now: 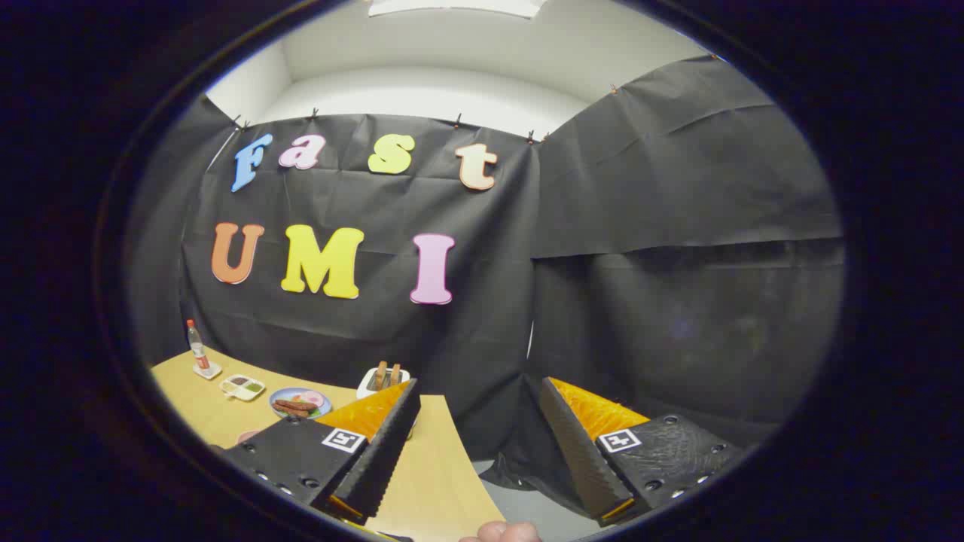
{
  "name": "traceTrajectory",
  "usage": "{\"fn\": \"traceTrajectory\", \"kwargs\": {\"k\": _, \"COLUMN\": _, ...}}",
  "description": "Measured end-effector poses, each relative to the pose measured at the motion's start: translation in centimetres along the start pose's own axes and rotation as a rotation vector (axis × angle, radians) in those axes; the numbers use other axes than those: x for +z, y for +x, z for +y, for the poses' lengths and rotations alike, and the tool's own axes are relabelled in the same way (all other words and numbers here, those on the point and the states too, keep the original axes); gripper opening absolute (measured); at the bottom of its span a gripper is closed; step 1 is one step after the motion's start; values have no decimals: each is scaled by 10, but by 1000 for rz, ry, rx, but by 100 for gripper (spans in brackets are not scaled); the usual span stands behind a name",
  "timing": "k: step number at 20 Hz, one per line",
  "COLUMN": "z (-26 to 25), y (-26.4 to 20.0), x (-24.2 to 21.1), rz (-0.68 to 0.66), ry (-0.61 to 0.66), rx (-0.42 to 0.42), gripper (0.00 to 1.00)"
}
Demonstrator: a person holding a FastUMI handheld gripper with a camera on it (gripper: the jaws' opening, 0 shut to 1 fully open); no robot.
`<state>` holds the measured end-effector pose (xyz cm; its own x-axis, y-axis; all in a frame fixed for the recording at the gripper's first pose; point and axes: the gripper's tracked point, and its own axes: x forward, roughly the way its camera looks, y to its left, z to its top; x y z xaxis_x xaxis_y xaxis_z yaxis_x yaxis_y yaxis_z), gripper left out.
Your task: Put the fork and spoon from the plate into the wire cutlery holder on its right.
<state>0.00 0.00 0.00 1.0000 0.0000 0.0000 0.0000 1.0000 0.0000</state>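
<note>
Black cloth walls are seen behind a wooden surface point(437, 474), where the plate point(300, 402) and a holder-like container point(382, 379) sit far beyond the claw point(471, 452), held apart and empty, so nothing appears moved yet.

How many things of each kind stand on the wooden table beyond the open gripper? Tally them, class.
Bottles: 1, the bottle
Plates of food: 1, the plate
Divided sauce dishes: 1, the sauce dish
White holders with utensils: 1, the white holder
Total: 4
The gripper holds nothing, its fingers wide apart.
</note>
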Motion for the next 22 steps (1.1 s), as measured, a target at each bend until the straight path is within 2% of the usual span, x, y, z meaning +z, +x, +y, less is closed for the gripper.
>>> {"fn": "traceTrajectory", "kwargs": {"k": 5, "z": 39, "y": -15, "x": 6, "rz": -21, "ry": 7, "rx": 63, "gripper": 95}}
{"fn": "traceTrajectory", "kwargs": {"k": 13, "z": 115, "y": -23, "x": -6, "rz": 20, "ry": 12, "rx": 169, "gripper": 95}}
{"fn": "traceTrajectory", "kwargs": {"k": 22, "z": 184, "y": -32, "x": -41, "rz": 114, "ry": -34, "rx": 202, "gripper": 95}}
